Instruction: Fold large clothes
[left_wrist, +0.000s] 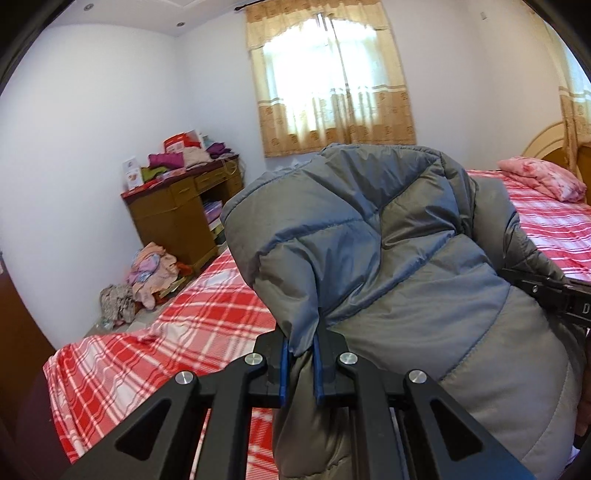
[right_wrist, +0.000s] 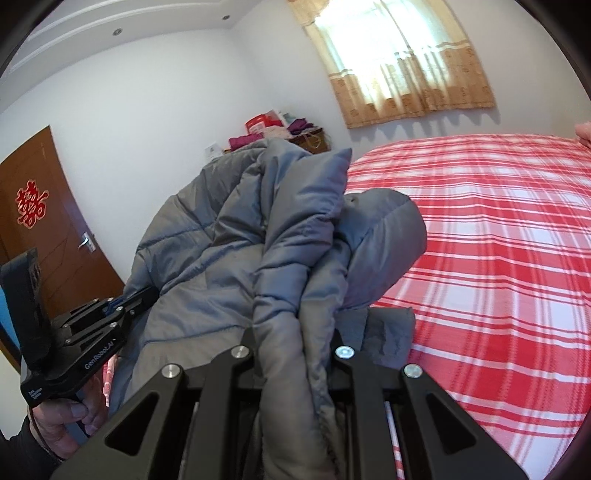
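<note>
A large grey quilted puffer jacket (left_wrist: 388, 236) hangs bunched between both grippers, lifted above the bed. My left gripper (left_wrist: 301, 354) is shut on a fold of the jacket's edge, its blue pads pinching the fabric. In the right wrist view the jacket (right_wrist: 236, 240) drapes over my right gripper (right_wrist: 295, 354), which is shut on a thick fold; its fingertips are hidden by cloth. The left gripper also shows in the right wrist view (right_wrist: 122, 306), gripping the jacket's far side. The right gripper's body shows at the right edge of the left wrist view (left_wrist: 554, 291).
A bed with a red and white plaid sheet (right_wrist: 498, 240) lies under the jacket. A pink pillow (left_wrist: 543, 177) is at its head. A wooden desk (left_wrist: 177, 210) piled with clothes stands by the wall, with more clothes on the floor (left_wrist: 147, 273). A brown door (right_wrist: 44, 221) is at left.
</note>
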